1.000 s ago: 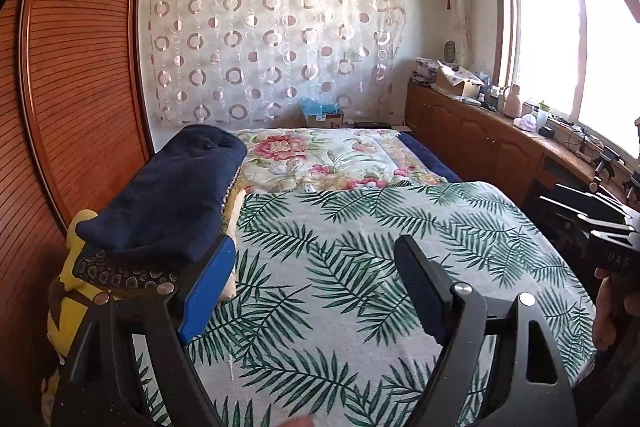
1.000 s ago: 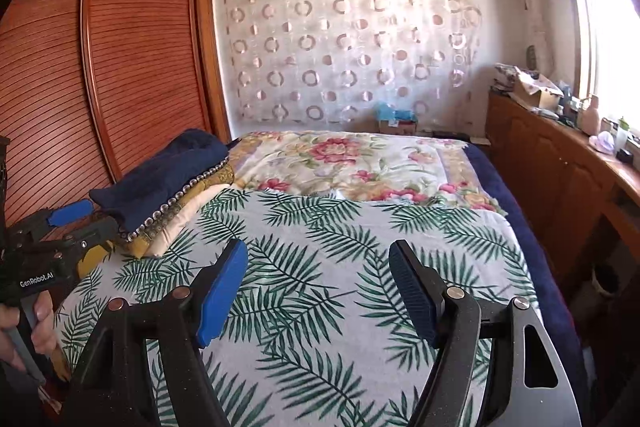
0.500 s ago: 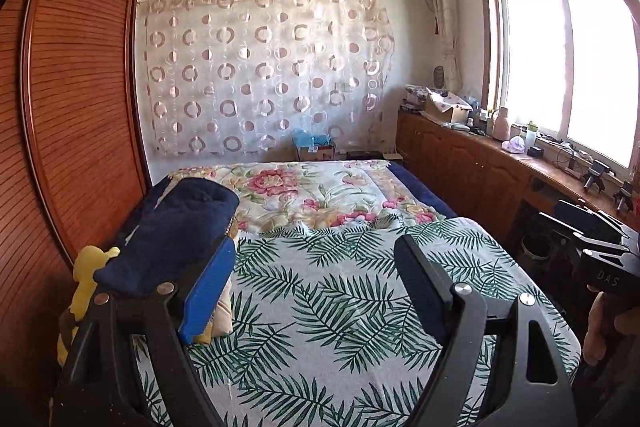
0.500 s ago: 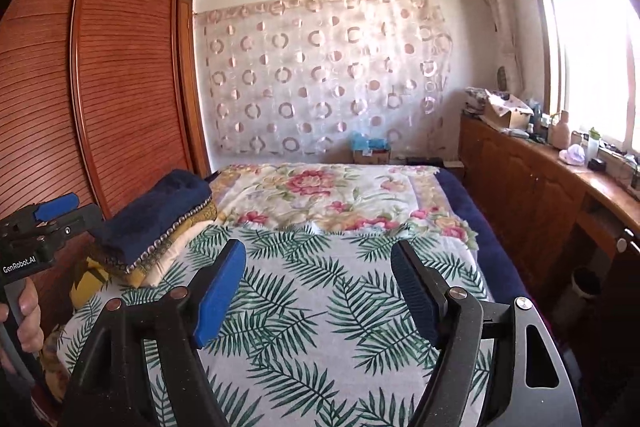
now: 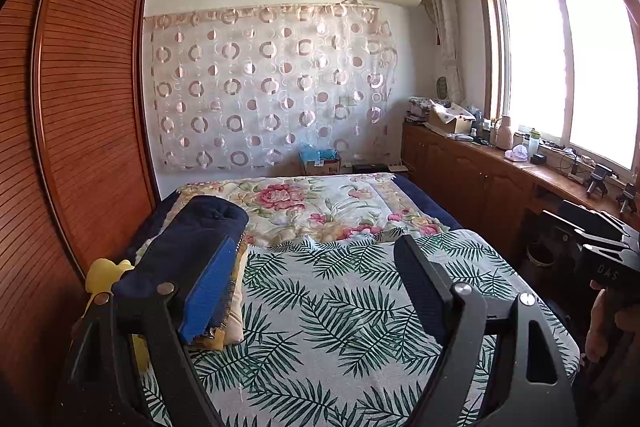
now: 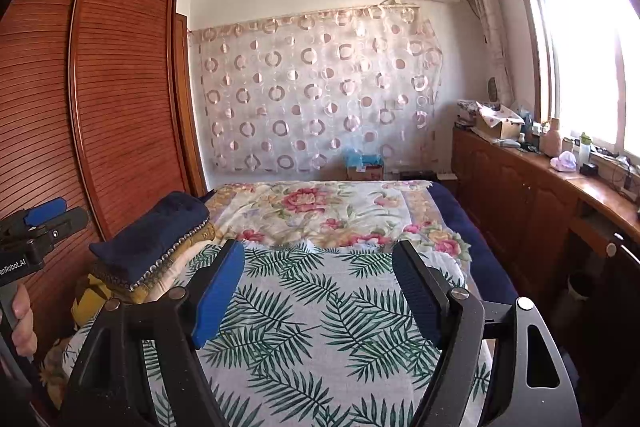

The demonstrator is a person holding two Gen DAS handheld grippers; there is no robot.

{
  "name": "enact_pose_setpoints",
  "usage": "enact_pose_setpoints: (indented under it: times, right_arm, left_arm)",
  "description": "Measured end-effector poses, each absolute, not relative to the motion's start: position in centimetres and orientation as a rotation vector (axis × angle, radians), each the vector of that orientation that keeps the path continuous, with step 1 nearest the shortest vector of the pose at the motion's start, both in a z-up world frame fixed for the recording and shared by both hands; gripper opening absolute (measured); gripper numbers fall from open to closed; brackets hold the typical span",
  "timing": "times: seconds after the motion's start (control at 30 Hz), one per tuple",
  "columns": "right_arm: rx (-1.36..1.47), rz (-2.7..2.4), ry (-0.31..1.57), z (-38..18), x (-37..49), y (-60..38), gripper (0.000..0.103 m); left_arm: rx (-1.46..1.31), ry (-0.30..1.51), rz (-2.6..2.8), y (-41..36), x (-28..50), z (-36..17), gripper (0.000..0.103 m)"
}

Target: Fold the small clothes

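Progress: judged near an end or a start; no loose garment lies on the palm-leaf cover [image 5: 344, 311] of the bed [image 6: 476, 247].
Clothes: folded stack [image 5: 200, 251], navy piece on top, sits at the bed's left edge beside the wardrobe [image 5: 80, 131].
Left tongs [image 5: 310, 291]: jaws spread wide, empty, above the cover.
Right tongs [image 6: 316, 291]: jaws spread wide, empty.
Remaining: cannot tell; no unfolded item in view.
Writing: "GenRobot.AI", partly cut off, on the left handle in the right view; "DAS" on the right handle in the left view.
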State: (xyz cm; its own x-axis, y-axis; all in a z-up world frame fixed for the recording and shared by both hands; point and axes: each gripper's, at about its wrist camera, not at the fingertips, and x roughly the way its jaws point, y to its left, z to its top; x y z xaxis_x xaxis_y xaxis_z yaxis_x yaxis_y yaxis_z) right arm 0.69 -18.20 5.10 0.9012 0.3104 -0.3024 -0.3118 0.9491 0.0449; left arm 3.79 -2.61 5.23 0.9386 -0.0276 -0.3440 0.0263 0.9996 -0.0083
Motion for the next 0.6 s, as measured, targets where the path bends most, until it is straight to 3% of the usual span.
enact_pose_setpoints:
  times: [0.6]
  right_arm:
    - [-0.013, 0.332, 0.317, 5.3, 1.3, -19.4, 0.078]
  left_arm:
    - [-0.007, 0.358, -0.012, -2.3, 3.9, 5.0, 0.082]
